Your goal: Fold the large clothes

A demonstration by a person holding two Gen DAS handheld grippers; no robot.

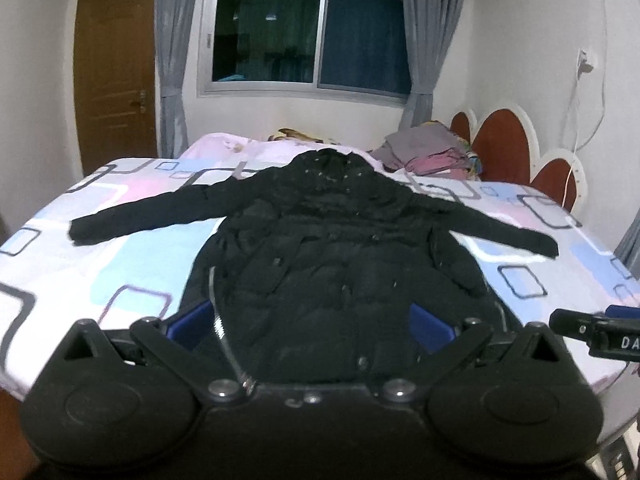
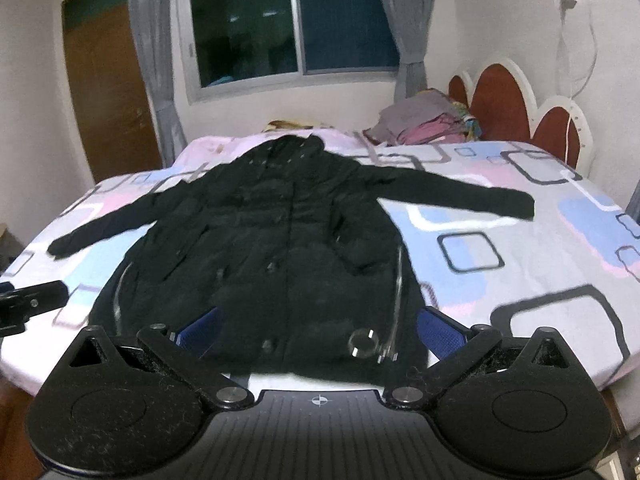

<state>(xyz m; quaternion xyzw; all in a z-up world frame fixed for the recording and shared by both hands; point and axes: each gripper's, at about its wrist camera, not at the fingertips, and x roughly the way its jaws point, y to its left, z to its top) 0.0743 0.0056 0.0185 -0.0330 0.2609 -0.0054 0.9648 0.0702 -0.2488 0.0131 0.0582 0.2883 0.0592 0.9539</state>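
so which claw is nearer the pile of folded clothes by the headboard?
Right. The right claw hovers over the coat's hem, on the pile's side; the left claw sits farther left.

A coat (image 1: 332,248) is spread flat on the bed (image 1: 120,272), hem nearest, hood farthest, sleeves stretched out left and right; a pile of folded clothes (image 1: 428,152) is set behind it to the right, before the headboard (image 1: 504,144); a window (image 1: 304,28) is placed beyond the bed, a door (image 1: 116,80) to its left.
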